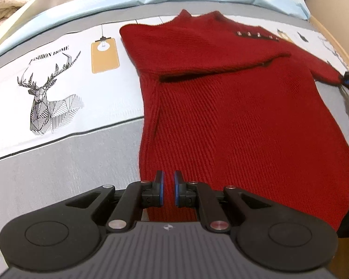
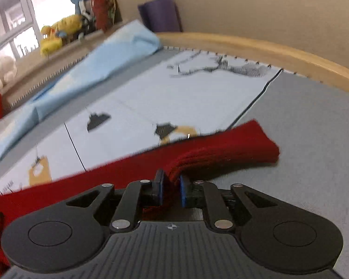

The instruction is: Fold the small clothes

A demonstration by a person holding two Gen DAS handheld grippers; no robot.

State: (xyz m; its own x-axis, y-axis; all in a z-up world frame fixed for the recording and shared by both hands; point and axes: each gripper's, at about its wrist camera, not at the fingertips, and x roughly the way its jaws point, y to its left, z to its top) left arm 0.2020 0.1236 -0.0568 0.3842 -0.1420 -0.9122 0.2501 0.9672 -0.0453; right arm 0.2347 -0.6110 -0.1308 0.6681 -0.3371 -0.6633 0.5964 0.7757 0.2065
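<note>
A red knit sweater (image 1: 232, 107) lies flat on the bed sheet, collar at the far end, one sleeve folded across its chest. My left gripper (image 1: 169, 181) hovers over the sweater's near hem, jaws nearly closed with a narrow gap and nothing between them. My right gripper (image 2: 171, 186) is shut on the red sleeve (image 2: 221, 153), whose cuff end sticks out past the fingers. In the left wrist view the right gripper (image 1: 347, 79) shows at the far right, holding the sleeve end.
The sheet (image 1: 58, 162) is grey and white with a deer print (image 1: 46, 100). A light blue cloth (image 2: 93, 74) lies along the far side. A wooden bed rail (image 2: 267, 48) borders the sheet. Cream blankets (image 1: 7, 0) and toys (image 2: 60, 32) sit beyond.
</note>
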